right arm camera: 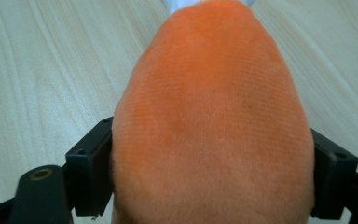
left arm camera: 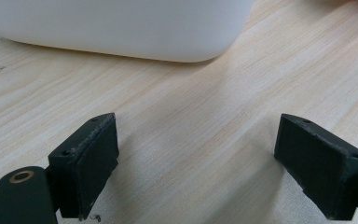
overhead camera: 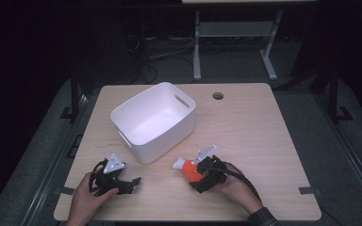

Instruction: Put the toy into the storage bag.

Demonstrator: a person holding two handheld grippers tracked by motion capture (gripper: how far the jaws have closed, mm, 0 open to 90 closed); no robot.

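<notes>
Dim room, lit counter
Light wooden counter (overhead camera: 264, 127) at centre; grey metal-legged desk (overhead camera: 231, 33) and tangled black cables (overhead camera: 146, 54) on dark floor at top.

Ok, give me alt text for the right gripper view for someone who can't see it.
A fuzzy orange plush toy sits clamped between the right gripper's two black fingers, a bit of white showing at its far tip. Beneath it lies the light wooden table.
</notes>
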